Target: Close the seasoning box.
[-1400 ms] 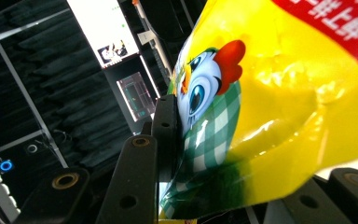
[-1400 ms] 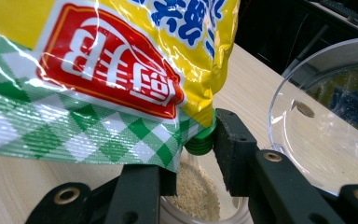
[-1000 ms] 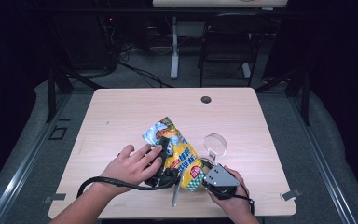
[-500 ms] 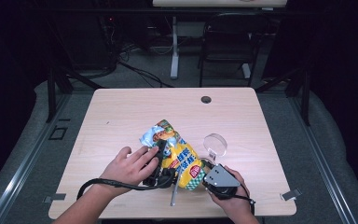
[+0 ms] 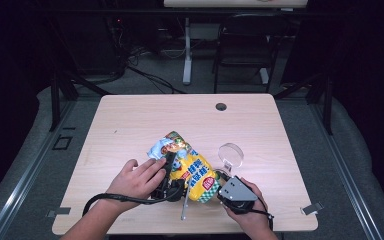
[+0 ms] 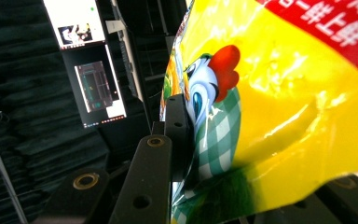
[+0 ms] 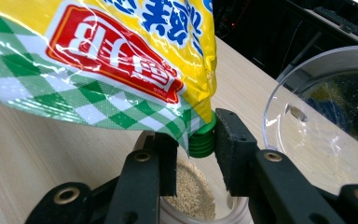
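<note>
Yellow seasoning pouch (image 5: 192, 170) tilts over a clear jar (image 7: 191, 196), which already holds pale granules, so we can pour. Our left hand-held gripper (image 6: 177, 140) clamps the pouch's body; our right hand-held gripper (image 7: 193, 144) grips its green spout (image 7: 201, 140), steadying it above the jar's mouth near the worktop's (image 5: 130, 120) near edge.

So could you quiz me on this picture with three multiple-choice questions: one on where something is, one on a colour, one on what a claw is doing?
1. Where is the clear round lid?
A. on the table right of the yellow pouch
B. on the floor
C. on the chair

2. What colour is the pouch's screw cap?
A. red
B. green
C. black

3. What is the right claw doing?
A. lying open, far from the pouch
B. holding the clear lid
C. closed on the cap

Answers: 1 A, the high view shows the lid on the tabletop beside the pouch. 2 B, the right gripper view shows a green ribbed cap. 3 C, both jaws press against the cap's sides.
</note>
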Motion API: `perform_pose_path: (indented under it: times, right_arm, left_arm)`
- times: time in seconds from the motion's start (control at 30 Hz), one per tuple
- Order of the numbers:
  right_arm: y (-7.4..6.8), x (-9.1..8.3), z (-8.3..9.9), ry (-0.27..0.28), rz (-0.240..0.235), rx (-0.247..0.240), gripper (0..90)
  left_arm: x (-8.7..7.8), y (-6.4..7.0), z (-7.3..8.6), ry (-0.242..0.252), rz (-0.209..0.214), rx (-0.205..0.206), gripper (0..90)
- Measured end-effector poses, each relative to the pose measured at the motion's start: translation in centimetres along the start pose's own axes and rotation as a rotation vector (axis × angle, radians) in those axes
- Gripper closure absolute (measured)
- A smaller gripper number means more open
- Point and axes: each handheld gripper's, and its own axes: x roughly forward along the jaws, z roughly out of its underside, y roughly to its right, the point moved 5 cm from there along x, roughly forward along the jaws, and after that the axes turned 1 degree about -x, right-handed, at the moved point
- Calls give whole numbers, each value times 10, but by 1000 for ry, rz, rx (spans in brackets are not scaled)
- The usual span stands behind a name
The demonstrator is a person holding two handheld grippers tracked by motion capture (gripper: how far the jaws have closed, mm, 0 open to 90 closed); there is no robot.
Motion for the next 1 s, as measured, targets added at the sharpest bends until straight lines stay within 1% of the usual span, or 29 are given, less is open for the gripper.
perform_pose_path:
  times: [0.03, 0.07, 0.13, 0.27, 0.33, 0.37, 0.4, 0.47, 0.5, 0.57, 0.63, 0.77, 0.83, 0.9, 1.0]
  right_arm:
    - [0, 0, 0, 0, 0, -1, 708]
    - [0, 0, 0, -1, 1, 0, 707]
    - [1, -1, 0, 1, 4, 2, 706]
    - [1, -1, 0, 2, 3, 2, 705]
    - [1, -1, 0, 5, 5, 5, 702]
    - [1, -1, 0, 5, 5, 5, 702]
    - [1, -1, 0, 6, 5, 6, 701]
    - [1, 0, 0, 6, 4, 7, 700]
    - [1, 0, 1, 5, 4, 8, 699]
    - [1, 0, 1, 7, 6, 8, 696]
    - [2, -1, 1, 10, 9, 15, 693]
    - [2, -1, 1, 11, 9, 17, 686]
    - [2, -1, 1, 12, 6, 19, 685]
    - [3, -1, 1, 8, 6, 19, 680]
    - [3, 0, 2, 8, 7, 22, 675]
  left_arm:
    - [0, 1, 0, -2, 6, -2, 816]
    - [0, 2, 1, 2, 13, -13, 817]
    - [1, 2, 1, 5, 12, -20, 821]
    - [1, 5, 3, 12, 29, -42, 824]
    - [2, 7, 4, 14, 42, -64, 826]
    - [2, 7, 4, 14, 42, -64, 827]
    - [3, 9, 4, 18, 48, -79, 828]
    - [3, 9, 5, 14, 62, -78, 828]
    - [3, 10, 5, 16, 63, -94, 829]
    - [4, 11, 6, 20, 70, -102, 831]
    - [5, 14, 6, 25, 80, -124, 833]
    - [5, 15, 7, 29, 85, -135, 834]
    - [6, 17, 7, 31, 96, -144, 835]
    - [7, 18, 7, 31, 95, -147, 835]
    - [7, 20, 8, 34, 102, -167, 835]
